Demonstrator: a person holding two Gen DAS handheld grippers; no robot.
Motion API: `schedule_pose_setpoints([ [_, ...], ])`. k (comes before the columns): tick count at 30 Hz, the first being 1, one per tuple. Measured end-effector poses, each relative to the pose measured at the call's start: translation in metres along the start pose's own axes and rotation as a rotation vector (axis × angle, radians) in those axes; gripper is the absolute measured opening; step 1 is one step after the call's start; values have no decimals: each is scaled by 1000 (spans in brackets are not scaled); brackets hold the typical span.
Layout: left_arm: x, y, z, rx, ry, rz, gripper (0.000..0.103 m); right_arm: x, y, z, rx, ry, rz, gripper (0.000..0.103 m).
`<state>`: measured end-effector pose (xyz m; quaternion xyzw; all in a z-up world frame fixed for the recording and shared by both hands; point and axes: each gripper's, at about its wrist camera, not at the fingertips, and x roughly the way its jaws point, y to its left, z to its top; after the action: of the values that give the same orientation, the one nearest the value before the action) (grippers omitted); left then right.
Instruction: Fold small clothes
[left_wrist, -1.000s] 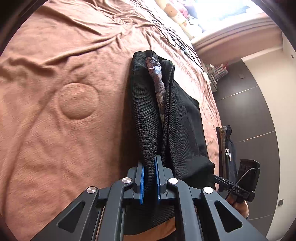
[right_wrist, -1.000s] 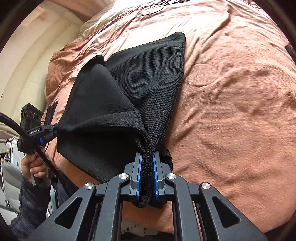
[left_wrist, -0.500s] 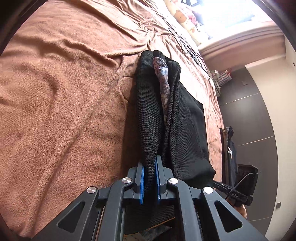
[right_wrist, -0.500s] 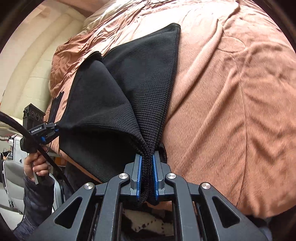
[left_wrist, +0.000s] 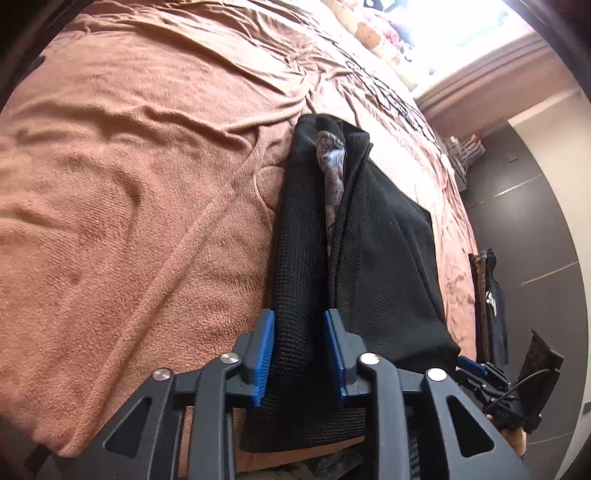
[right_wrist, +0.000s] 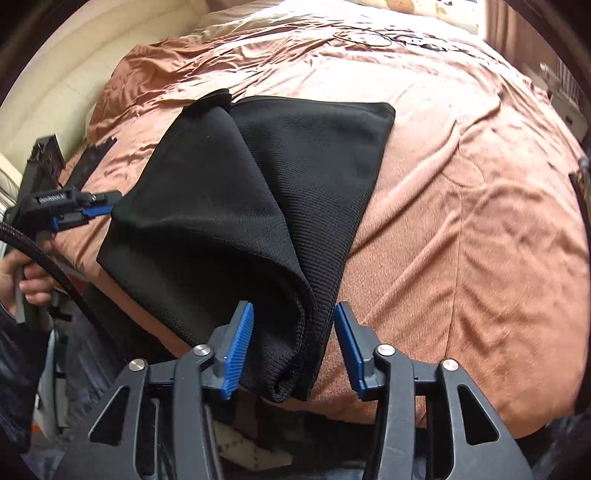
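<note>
Left gripper (left_wrist: 300, 352): your jaws are opening, black knit garment (left_wrist: 373, 258) between them.
Right gripper (right_wrist: 293, 345): opening too, garment's corner between.
Writing: gripper label unreadable.

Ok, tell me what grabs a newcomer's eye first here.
The black garment, folded over itself on the brown bedspread, fills the middle of both views. Each gripper's blue pads frame one corner of it: the left gripper and right gripper are opening, cloth between the jaws. A patterned lining peeks from the fold in the left view.
</note>
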<state>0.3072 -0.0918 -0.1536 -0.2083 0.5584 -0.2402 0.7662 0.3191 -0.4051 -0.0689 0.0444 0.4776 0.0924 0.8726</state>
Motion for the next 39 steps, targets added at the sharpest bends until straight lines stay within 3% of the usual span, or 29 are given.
schedule_pose_setpoints([
  [2,-7,-1,-1,-7,-21,-19,50,2,8,2,-44,-6,-30,44],
  [4,-14,-4,-1,-10,-37,-40,55,7,20,0,-90,-13,-59,44],
  [12,-3,-23,-3,-9,21,-114,61,18,44,-6,-223,-16,-81,44],
  [16,17,-30,-10,2,87,-42,61,28,36,-2,-241,4,-77,44],
  [17,21,-30,-13,-4,98,-39,61,29,33,-1,-240,2,-79,40],
  [18,25,-29,-15,-11,105,-48,61,31,31,-1,-236,2,-72,28],
  [21,30,-28,-17,-37,98,-62,61,32,22,1,-193,-3,-38,14],
  [22,29,-28,-16,-45,82,-69,51,30,16,2,-166,-10,-19,13],
  [23,28,-29,-15,-48,71,-68,30,29,10,2,-127,-17,4,11],
  [25,30,-33,-10,-54,71,-93,14,29,0,1,-68,-21,48,11],
  [27,31,-41,-4,-45,62,-141,11,32,-10,-1,-15,-21,95,11],
  [39,25,-119,50,56,-5,-238,7,33,-51,-8,139,-45,269,11],
])
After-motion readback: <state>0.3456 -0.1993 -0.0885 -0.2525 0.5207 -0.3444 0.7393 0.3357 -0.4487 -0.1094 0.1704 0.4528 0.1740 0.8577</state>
